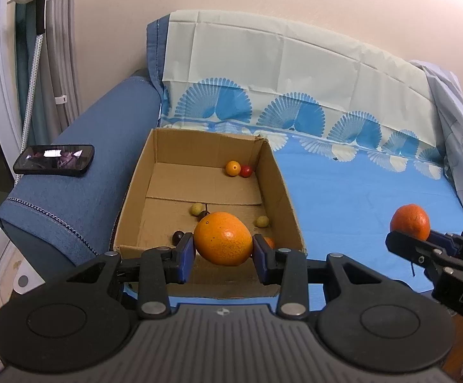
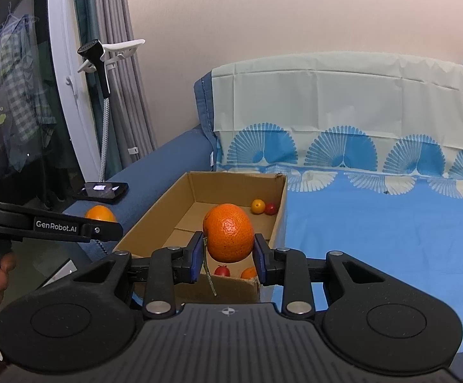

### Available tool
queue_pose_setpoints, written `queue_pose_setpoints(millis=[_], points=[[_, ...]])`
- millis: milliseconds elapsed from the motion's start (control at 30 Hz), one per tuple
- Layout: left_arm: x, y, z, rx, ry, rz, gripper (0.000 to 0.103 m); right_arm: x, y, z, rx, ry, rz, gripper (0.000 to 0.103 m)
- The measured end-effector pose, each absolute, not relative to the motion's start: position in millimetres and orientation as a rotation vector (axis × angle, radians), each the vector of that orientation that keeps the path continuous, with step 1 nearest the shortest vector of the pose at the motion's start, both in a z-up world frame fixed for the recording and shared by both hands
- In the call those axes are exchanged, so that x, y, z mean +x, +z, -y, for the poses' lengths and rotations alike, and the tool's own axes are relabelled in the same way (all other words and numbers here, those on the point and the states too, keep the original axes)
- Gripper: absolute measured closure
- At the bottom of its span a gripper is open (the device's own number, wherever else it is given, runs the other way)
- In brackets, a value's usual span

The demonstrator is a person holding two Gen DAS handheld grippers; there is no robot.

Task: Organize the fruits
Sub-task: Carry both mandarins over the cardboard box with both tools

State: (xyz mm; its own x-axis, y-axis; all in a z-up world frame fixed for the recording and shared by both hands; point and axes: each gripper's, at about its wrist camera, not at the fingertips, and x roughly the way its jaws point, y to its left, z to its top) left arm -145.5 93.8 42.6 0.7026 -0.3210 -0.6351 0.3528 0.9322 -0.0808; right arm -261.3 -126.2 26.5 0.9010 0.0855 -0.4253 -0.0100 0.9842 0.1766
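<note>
The left gripper (image 1: pixel 223 253), low centre of the left wrist view, has its jaws clamped on a large orange (image 1: pixel 222 237) just over the near wall of the cardboard box (image 1: pixel 282 191). This orange lies on its side: its long axis runs across the frame between the pads, and its dimpled end faces the camera.

To do the drop well, I judge each fruit should be carried past the near wall and lowered close to the floor before release, clear of the small fruits (image 1: pixel 231 168) inside.

At right, the right gripper (image 2: pixel 228 257) is clamped on a rounder mandarin (image 2: pixel 229 236), its dimpled end also facing its camera, held above the box's near corner.
</note>
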Motion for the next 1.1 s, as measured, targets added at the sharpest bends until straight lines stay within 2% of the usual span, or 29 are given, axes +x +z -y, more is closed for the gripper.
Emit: queue_pose_setpoints(millis=[1100], points=[[-50, 11, -86, 0.024, -0.323, -0.788, 0.060, -155, -1, 114, 0.155, 0.112, -0.593, 0.070]])
